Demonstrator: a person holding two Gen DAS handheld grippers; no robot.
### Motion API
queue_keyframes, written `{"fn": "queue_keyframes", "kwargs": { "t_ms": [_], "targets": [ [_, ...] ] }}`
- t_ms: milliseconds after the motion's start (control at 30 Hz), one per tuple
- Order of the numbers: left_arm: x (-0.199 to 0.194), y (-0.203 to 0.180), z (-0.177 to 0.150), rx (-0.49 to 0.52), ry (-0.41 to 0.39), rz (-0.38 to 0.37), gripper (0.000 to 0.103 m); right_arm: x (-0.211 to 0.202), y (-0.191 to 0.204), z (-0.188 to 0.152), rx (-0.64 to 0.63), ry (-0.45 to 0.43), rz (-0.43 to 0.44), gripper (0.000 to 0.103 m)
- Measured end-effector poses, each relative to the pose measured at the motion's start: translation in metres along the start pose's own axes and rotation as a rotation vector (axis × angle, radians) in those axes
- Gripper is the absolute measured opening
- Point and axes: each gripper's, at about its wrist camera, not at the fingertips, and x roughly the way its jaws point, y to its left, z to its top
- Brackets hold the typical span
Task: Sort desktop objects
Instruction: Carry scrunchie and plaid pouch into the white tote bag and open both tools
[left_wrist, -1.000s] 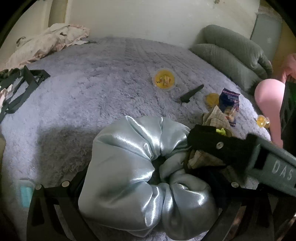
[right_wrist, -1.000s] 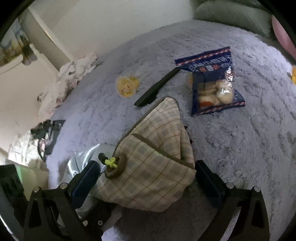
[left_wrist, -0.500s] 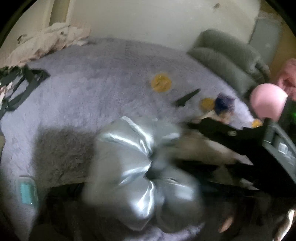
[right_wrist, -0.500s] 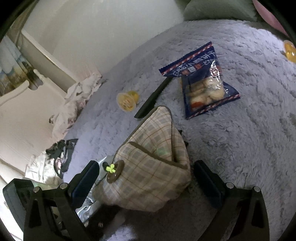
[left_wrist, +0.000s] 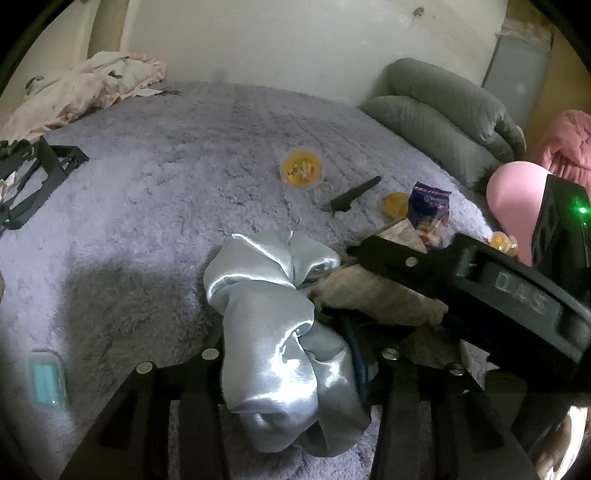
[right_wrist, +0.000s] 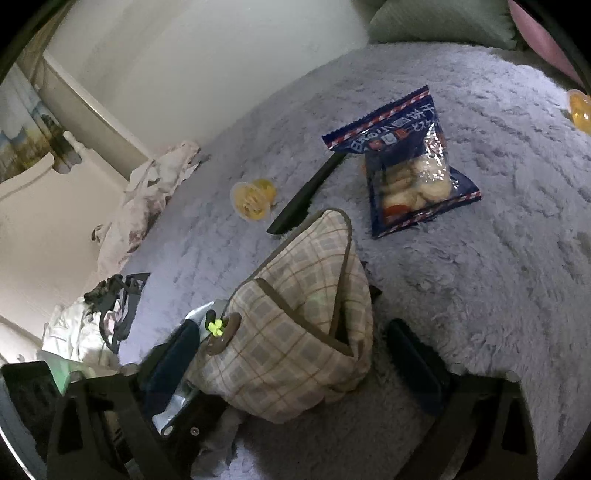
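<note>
**Clerk:** Scrunchie (left_wrist: 280, 343), pale blue satin, item one. Lies squeezed between the fingers of the left gripper (left_wrist: 295, 363), which pinch its middle; jaws easing apart a little, cloth between them.

**Checker:** And the right gripper (right_wrist: 291, 354)?

**Clerk:** Item two, plaid pouch (right_wrist: 295, 332) with a brown trim and a small green clip. It stands between the right fingers; jaws closing. Left pad at its side, right pad (right_wrist: 413, 365) apart from it, so no grip. Pouch and scrunchie lie just beside each other.

**Checker:** Surroundings?

**Clerk:** Beyond the pouch: black flat tool (right_wrist: 306, 195), its far end under a blue snack packet (right_wrist: 406, 166). Yellow jelly cup (right_wrist: 253, 199) left of the tool. Second yellow cup (right_wrist: 580, 109) at the far right edge. In the left view the right gripper's body crosses in front of the pouch.

**Checker:** Surface and room?

**Clerk:** Lilac plush blanket (left_wrist: 166, 177) on a bed. Grey-green pillows (left_wrist: 443, 122) at the head, pink cushion (left_wrist: 513, 195) beside them, crumpled pale cloth (left_wrist: 85, 92) by the white wall, black frame (left_wrist: 33, 177) at the left, teal case (left_wrist: 46, 380) near it.
</note>
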Motion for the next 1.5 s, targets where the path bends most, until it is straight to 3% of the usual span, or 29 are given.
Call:
{"fn": "queue_keyframes", "kwargs": {
  "t_ms": [133,367,533,667,800,967,1000,1033,1167,1300,1433,1500],
  "targets": [
    [0.001,0.000,0.000,-0.002,-0.003,-0.004,0.046,-0.001,-0.017,0.004,0.082,0.026,0.081,0.061],
    [-0.003,-0.003,-0.001,0.010,-0.017,0.004,0.042,-0.003,-0.011,0.004,0.053,0.016,0.068,0.060],
    [-0.025,-0.018,-0.001,0.048,-0.118,0.063,0.032,-0.014,-0.010,0.008,0.069,0.007,0.123,0.059],
    [-0.053,-0.016,0.010,0.012,-0.190,0.094,0.025,-0.034,0.009,0.013,0.019,-0.034,0.171,0.057],
    [-0.099,-0.012,0.026,-0.019,-0.272,0.136,0.025,-0.066,0.039,0.015,0.000,-0.060,0.304,0.051],
    [-0.165,-0.005,0.039,-0.036,-0.354,0.261,0.025,-0.116,0.102,0.005,-0.123,-0.131,0.441,0.043],
    [-0.178,0.000,0.040,-0.054,-0.367,0.290,0.025,-0.123,0.121,0.003,-0.147,-0.133,0.468,0.039],
    [-0.191,0.006,0.039,-0.078,-0.384,0.322,0.025,-0.127,0.136,0.001,-0.167,-0.129,0.490,0.029],
    [-0.233,0.036,0.034,-0.203,-0.423,0.441,0.024,-0.136,0.205,-0.012,-0.305,-0.099,0.624,0.025],
    [-0.264,0.061,0.024,-0.312,-0.467,0.622,0.024,-0.119,0.258,-0.035,-0.375,-0.013,0.780,0.025],
    [-0.273,0.082,0.016,-0.374,-0.446,0.731,0.023,-0.092,0.275,-0.062,-0.348,0.065,0.904,0.025],
    [-0.272,0.091,0.015,-0.384,-0.419,0.791,0.022,-0.078,0.287,-0.072,-0.360,0.145,0.888,0.025]
  ]
}}
